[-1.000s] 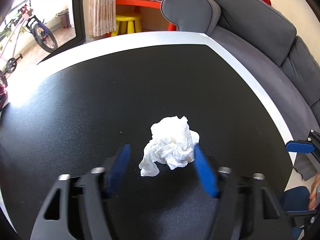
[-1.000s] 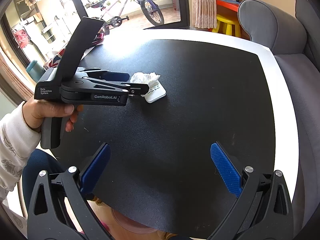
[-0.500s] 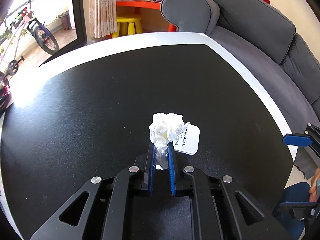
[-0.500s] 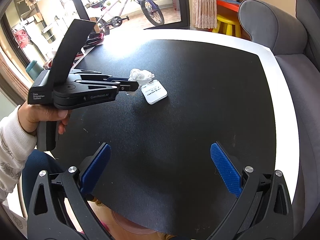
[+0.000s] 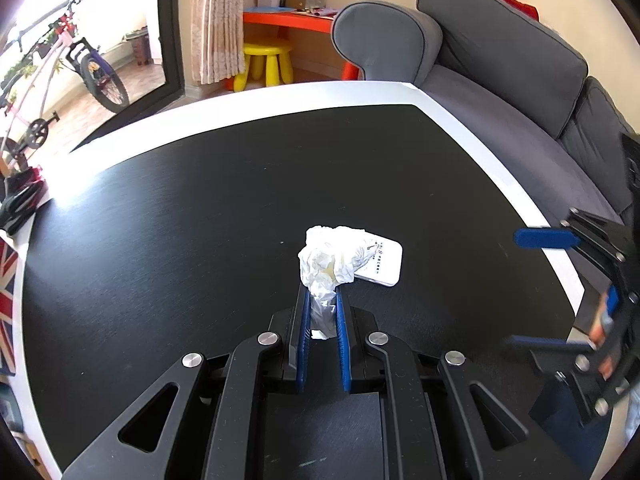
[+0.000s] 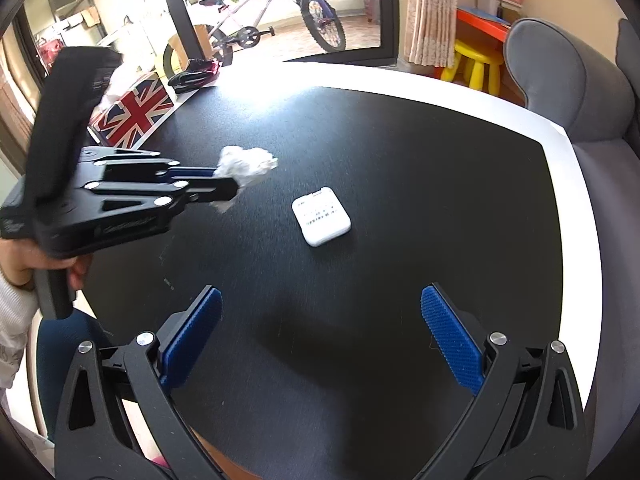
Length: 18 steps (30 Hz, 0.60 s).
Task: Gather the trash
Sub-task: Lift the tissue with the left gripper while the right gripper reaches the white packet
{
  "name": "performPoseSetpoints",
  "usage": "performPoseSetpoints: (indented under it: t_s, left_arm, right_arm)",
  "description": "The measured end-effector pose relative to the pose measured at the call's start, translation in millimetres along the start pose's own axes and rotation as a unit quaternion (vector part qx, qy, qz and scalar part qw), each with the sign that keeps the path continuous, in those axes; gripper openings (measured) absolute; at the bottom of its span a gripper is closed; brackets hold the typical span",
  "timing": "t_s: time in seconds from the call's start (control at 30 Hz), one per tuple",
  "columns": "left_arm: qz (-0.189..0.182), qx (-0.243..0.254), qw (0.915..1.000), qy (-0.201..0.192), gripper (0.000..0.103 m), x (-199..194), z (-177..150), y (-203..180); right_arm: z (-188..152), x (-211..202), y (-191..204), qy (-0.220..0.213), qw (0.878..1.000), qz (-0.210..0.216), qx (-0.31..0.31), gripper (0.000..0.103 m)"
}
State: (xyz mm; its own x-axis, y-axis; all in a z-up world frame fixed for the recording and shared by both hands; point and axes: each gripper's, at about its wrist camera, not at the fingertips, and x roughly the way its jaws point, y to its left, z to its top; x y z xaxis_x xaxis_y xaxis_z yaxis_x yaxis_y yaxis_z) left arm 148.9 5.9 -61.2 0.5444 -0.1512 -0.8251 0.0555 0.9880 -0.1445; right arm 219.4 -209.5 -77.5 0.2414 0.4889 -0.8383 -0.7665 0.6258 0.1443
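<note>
My left gripper [image 5: 322, 300] is shut on a crumpled white tissue [image 5: 332, 258] and holds it up off the black table [image 5: 200, 216]. In the right wrist view the left gripper [image 6: 224, 186] carries the tissue [image 6: 246, 166] above the table's left part. A small white case [image 6: 321, 221] with printed text lies flat on the table; it also shows in the left wrist view [image 5: 382, 264] behind the tissue. My right gripper [image 6: 320, 336] is open and empty, above the table's near edge.
A grey sofa [image 5: 500, 80] runs along the table's right side. A Union Jack box [image 6: 132, 114] and a dark item [image 6: 196, 74] sit at the table's left edge. A yellow stool [image 5: 266, 62] and a bicycle [image 6: 272, 20] stand beyond.
My left gripper closed on the tissue, lifted it off the white case and drew it back to the left. The case lies uncovered. My right gripper stayed open and moved a little forward.
</note>
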Motion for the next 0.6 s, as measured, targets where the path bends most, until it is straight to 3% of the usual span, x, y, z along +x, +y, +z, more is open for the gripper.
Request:
performPoseSetpoints:
  t_s: [0.6]
  left_arm:
    - [-0.003, -0.018, 0.9998, -0.002, 0.012, -1, -7, 19]
  right_arm:
    - [45, 71, 5, 0.063, 0.993, 0.006, -0.104, 0.098]
